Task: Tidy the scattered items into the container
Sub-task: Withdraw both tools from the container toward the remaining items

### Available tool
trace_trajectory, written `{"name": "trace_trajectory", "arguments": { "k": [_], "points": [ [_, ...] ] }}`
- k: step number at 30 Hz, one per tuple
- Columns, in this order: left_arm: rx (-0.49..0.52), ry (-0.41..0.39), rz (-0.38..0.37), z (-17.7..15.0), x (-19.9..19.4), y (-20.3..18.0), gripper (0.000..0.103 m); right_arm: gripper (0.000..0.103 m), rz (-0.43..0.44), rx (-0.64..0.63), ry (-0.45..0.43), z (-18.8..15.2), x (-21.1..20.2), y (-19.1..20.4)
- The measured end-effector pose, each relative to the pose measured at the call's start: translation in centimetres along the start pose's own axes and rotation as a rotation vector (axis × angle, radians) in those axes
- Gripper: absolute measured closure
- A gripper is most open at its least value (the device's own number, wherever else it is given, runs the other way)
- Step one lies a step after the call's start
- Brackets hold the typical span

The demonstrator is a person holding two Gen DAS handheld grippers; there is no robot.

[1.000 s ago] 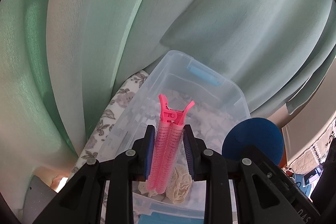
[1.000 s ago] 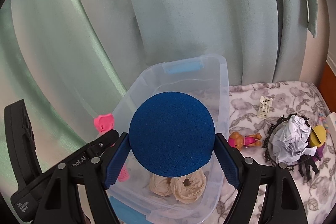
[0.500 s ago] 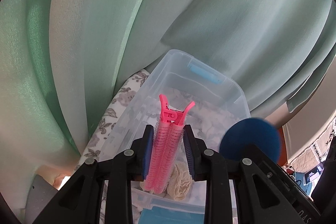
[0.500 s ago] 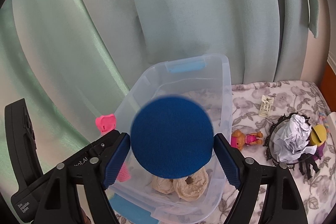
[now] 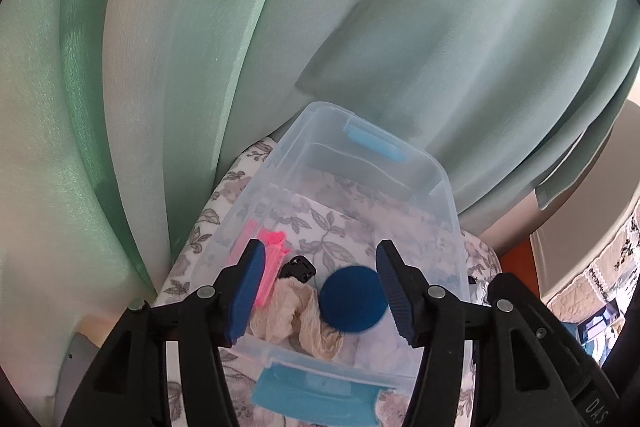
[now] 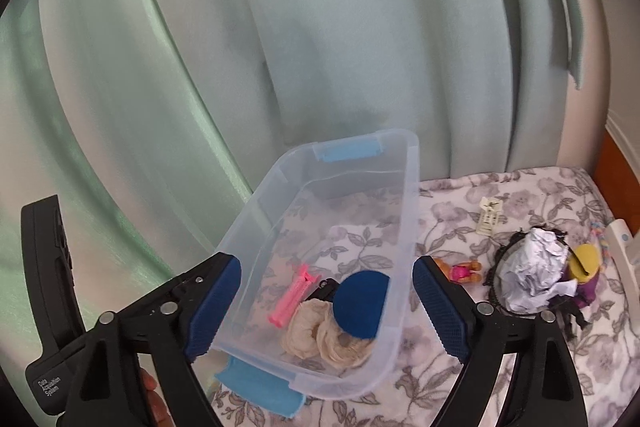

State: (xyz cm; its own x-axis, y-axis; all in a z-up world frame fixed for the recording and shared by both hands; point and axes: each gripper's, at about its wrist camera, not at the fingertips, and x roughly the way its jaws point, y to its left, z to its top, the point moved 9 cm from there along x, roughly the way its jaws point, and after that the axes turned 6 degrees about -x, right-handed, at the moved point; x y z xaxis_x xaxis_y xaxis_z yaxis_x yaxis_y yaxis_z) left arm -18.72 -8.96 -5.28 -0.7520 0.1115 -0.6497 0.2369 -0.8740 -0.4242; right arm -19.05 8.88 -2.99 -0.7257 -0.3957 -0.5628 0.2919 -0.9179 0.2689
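Observation:
A clear plastic bin [image 5: 436, 179] [image 6: 410, 195] with blue latches stands on the floral cloth. Inside lie a pink hair clip [image 5: 272, 267] [image 6: 292, 297], a dark blue round sponge [image 5: 354, 301] [image 6: 362, 303], cream scrunchies [image 5: 296, 319] [image 6: 320, 331] and a small black piece [image 5: 298, 267]. My left gripper [image 5: 320, 291] is open and empty above the bin's near end. My right gripper [image 6: 326, 307] is open and empty above the bin too.
On the floral cloth [image 6: 560, 195] right of the bin lie a small doll [image 6: 460, 271], a white tag [image 6: 488, 217], crumpled paper [image 6: 532, 271] on a black frame, and a yellow-and-purple toy [image 6: 584, 267]. Green curtains [image 6: 320, 27] hang close behind the bin.
Both grippers opened. The pink hair clip dropped from the left gripper and the blue sponge dropped from the right gripper; both now lie in the bin.

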Motion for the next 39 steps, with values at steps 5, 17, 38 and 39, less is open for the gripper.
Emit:
{"name": "trace_trajectory", "arguments": {
  "k": [5, 17, 38, 39],
  "points": [
    [0.029, -0.009, -0.008, -0.3, -1.4, -1.3, 0.036, 0.013, -0.024, 0.012, -0.01, -0.1, -1.8, -1.1],
    [0.141, -0.035, -0.051, -1.7, -4.7, -6.6, 0.032, 0.013, -0.089, 0.061, -0.075, -0.4, -7.6, -5.6],
    [0.341, -0.026, -0.106, -6.6, -8.1, -17.7, 0.032, 0.013, -0.179, 0.252, -0.218, -1.3, -16.8, -16.5],
    [0.349, -0.021, -0.108, -6.9, -8.1, -18.2, 0.032, 0.013, -0.18, 0.26, -0.222, -1.4, -16.9, -16.8]
  ]
}}
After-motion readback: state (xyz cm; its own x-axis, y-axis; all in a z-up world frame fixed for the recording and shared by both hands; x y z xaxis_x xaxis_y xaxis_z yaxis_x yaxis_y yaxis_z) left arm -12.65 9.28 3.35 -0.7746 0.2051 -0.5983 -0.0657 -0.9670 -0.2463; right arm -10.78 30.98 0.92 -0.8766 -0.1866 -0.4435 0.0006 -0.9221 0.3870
